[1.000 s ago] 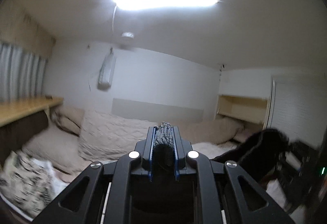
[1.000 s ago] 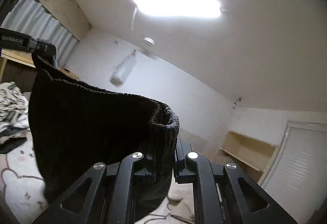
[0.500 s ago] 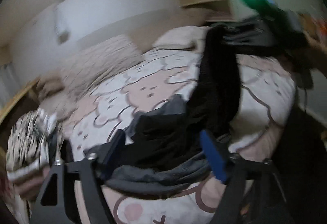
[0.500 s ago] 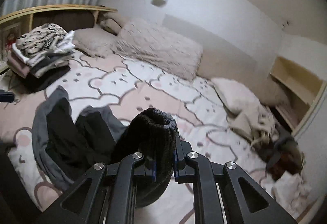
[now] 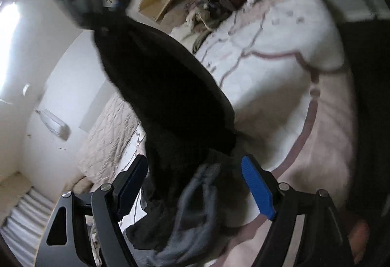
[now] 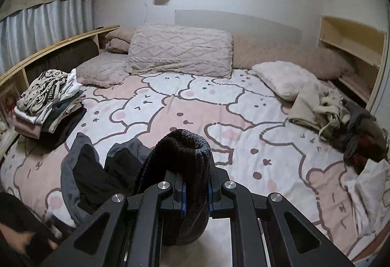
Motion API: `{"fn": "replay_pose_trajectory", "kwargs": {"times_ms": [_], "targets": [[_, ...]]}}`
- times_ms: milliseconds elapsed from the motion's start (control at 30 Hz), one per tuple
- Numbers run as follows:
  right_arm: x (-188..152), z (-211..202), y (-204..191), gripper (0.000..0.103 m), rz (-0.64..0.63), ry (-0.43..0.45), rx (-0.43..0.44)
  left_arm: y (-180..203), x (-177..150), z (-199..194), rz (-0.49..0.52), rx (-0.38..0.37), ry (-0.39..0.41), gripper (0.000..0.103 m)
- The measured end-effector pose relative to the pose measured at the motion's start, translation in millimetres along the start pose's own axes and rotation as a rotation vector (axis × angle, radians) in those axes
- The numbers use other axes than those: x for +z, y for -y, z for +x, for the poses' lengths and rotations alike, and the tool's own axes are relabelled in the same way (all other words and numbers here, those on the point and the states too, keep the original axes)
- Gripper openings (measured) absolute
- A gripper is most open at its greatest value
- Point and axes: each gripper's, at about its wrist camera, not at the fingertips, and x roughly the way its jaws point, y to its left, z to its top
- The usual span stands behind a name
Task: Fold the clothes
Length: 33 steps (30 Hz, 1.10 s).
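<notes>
My right gripper (image 6: 196,190) is shut on a thick fold of a black knit garment (image 6: 185,152), held low over the near edge of the bed. The rest of the garment, black with a grey lining, lies crumpled on the bear-print sheet (image 6: 243,120) to the left (image 6: 95,174). In the tilted, blurred left wrist view, my left gripper (image 5: 195,184) is open, its blue pads (image 5: 256,189) either side of the grey-and-black cloth (image 5: 192,206). The black garment (image 5: 165,86) stretches from there up to the right gripper.
A stack of folded clothes (image 6: 46,103) sits at the bed's left edge by a wooden shelf (image 6: 56,47). Pillows (image 6: 180,50) line the headboard. A heap of unfolded clothes (image 6: 341,116) lies at the right edge.
The left gripper let go of the garment, opened, and swung down and tilted over the cloth. The right gripper dropped from high in the air to just above the bed, still holding it.
</notes>
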Motion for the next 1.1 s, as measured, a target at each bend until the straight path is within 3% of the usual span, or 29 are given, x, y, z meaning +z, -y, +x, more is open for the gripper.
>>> {"fn": "replay_pose_trajectory", "kwargs": {"times_ms": [167,467,500,533,633,767,933,1100], "targets": [[-1.7,6.7,16.1,0.012,0.048,-0.019,0.044,37.5,-1.2,19.5,0.144,0.095,-0.013,0.079],[-8.7,11.4,32.7,0.012,0.101,-0.038,0.077,27.8,17.9,48.6,0.071,0.228,-0.06,0.079],[-9.1,11.8,33.2,0.012,0.101,-0.04,0.076,24.3,19.9,52.7,0.053,0.238,-0.068,0.074],[-9.2,12.5,34.0,0.012,0.104,-0.042,0.074,20.8,21.5,57.6,0.036,0.244,-0.081,0.063],[-9.8,14.8,36.4,0.012,0.113,-0.051,0.07,12.3,22.5,64.1,0.003,0.246,-0.11,0.046],[-11.1,18.7,40.5,0.012,0.121,-0.065,0.063,-8.3,22.0,50.0,-0.061,0.233,-0.119,0.043],[-14.3,20.3,40.2,0.012,0.121,-0.072,0.07,-42.1,16.3,31.5,-0.143,0.233,-0.138,0.029],[-17.5,14.7,30.3,0.012,0.083,-0.066,0.06,-92.2,3.3,23.6,-0.299,0.243,-0.188,0.022]]}}
